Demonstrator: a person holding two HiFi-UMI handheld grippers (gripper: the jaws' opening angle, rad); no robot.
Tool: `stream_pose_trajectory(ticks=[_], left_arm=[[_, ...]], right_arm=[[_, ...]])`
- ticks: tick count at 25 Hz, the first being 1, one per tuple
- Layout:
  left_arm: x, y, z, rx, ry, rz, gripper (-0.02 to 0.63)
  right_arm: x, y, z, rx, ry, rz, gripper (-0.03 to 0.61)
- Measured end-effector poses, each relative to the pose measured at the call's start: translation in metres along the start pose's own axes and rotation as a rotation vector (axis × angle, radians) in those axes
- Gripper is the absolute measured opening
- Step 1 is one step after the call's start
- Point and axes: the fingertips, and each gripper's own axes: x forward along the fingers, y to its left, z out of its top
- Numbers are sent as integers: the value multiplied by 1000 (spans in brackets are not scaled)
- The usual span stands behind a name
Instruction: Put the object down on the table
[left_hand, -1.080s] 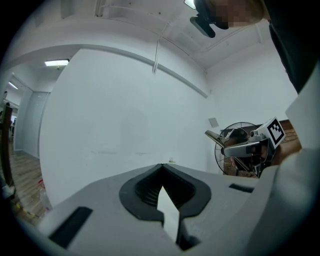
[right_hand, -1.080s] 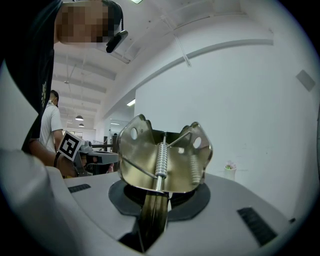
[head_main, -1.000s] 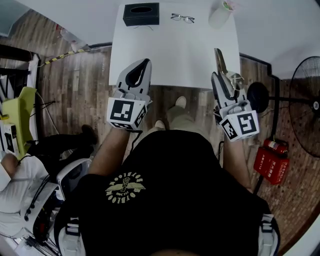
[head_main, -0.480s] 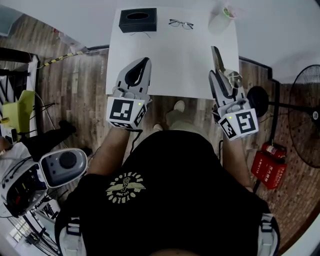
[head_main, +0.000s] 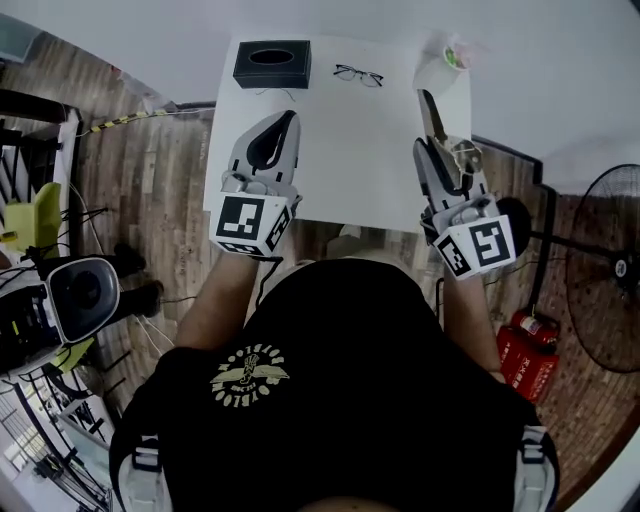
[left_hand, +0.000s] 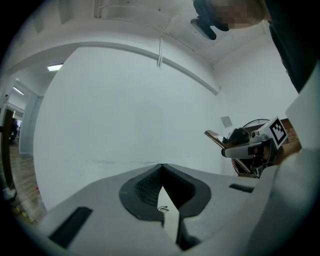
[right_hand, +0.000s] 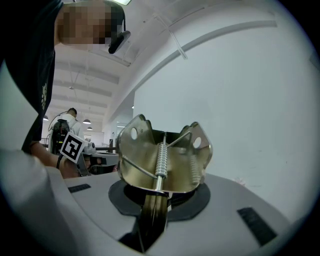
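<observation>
A metal tool (head_main: 437, 120) with a flat blade and a coil spring is clamped in my right gripper (head_main: 428, 152), which is shut on its lower end. In the right gripper view the tool (right_hand: 162, 155) stands up out of the jaws, its spring and bent plate facing the camera. It hangs above the right part of the white table (head_main: 350, 150). My left gripper (head_main: 291, 116) is shut with nothing in it, over the table's left near part. In the left gripper view its tips (left_hand: 162, 166) meet, and the right gripper (left_hand: 250, 149) shows at the right.
At the table's far edge lie a black tissue box (head_main: 271, 63), a pair of glasses (head_main: 358, 75) and a white cup (head_main: 440, 68). A standing fan (head_main: 605, 265) and a red fire extinguisher (head_main: 527, 350) are on the floor at right. Equipment (head_main: 60, 300) stands at left.
Both grippers have moved forward together from in front of the table's near edge to above the tabletop. The table has come closer. The tool has stayed in the right gripper's grip.
</observation>
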Motion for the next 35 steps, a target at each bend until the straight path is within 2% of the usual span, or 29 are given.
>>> stream_pose_trajectory(ticks=[11,17,26,35], left_arm=[[68,11,8,5,-14,59,6],[82,23,8,9,4,28,6],[95,61,21,27,4,-43,6],[99,71,10,18,20,-80,6]], right_arm=[[43,-65,18,-4,-35,60,64],[55,-76,18,14,-30,24,64],[77,-68,24,28,-36,-62,64],[83,-67,13,45,-14,-115,64]])
